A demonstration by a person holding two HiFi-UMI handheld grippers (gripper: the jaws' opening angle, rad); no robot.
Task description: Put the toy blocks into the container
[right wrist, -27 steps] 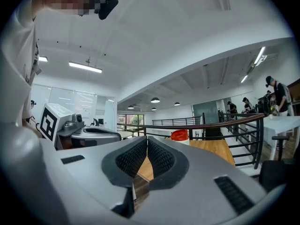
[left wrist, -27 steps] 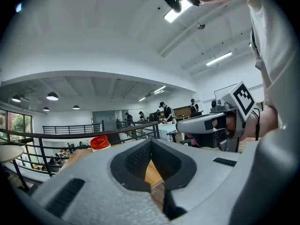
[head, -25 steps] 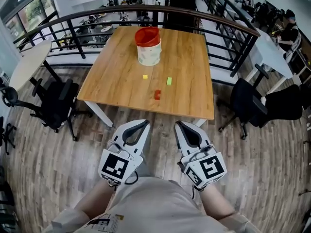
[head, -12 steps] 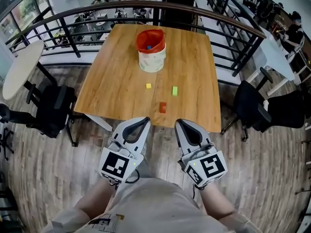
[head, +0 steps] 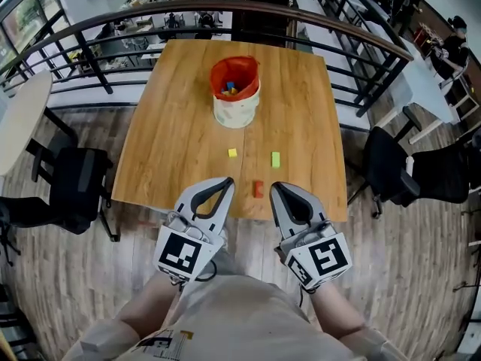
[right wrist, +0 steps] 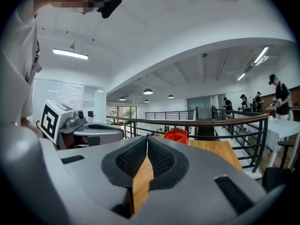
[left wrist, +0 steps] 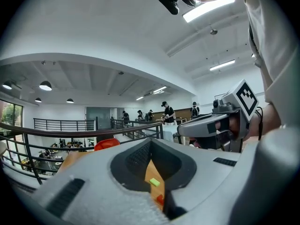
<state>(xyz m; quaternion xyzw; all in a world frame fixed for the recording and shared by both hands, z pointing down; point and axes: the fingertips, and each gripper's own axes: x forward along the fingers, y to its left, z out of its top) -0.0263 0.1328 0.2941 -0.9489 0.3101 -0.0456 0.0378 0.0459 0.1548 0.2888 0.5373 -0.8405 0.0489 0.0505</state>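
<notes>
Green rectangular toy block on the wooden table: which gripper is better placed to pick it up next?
Right, probably. The green rectangular toy block lies straight ahead of the right gripper; the left gripper sits further aside. Both grippers are shut and empty.

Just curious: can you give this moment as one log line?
left gripper shut, empty | right gripper shut, empty | on table: red block, green block, yellow block | container upright

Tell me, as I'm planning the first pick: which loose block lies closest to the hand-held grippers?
The red block, by the table's near edge; the yellow block and green block lie farther off, toward the container.
</notes>
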